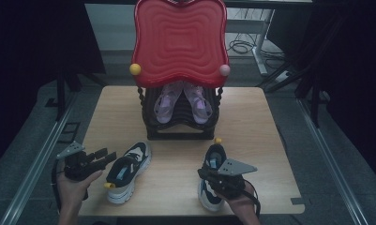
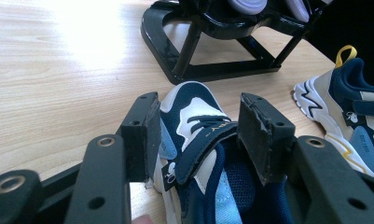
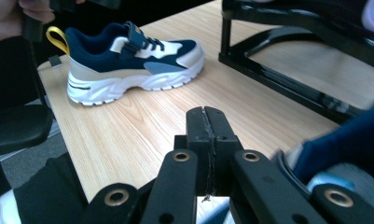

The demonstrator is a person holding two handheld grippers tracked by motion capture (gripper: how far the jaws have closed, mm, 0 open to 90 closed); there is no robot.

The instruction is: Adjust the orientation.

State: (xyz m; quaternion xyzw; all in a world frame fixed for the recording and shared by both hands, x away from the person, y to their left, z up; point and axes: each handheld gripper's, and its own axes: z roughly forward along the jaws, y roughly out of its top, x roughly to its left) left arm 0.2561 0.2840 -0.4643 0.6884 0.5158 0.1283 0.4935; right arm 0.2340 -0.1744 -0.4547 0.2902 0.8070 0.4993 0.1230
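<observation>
Sat on a light wood table (image 1: 176, 154), grey floor and dark room around; black rack (image 1: 181, 117) with red tray (image 1: 179, 37) on top at upper centre, purple shoes (image 1: 183, 101) inside.

Left shoe (image 1: 126, 171) lay lower left of high view, long axis tilted, toe up-right, yellow heel loop toward bottom. Right shoe (image 1: 213, 176) lay lower right, toe down, heel loop up; mostly hidden under right gripper (image 3: 206, 135), blurred in its own view.

Left gripper (image 2: 198, 135) stood wide open, pads straddling left shoe's collar, contact unclear. Right gripper fully closed, gripping nothing.
</observation>
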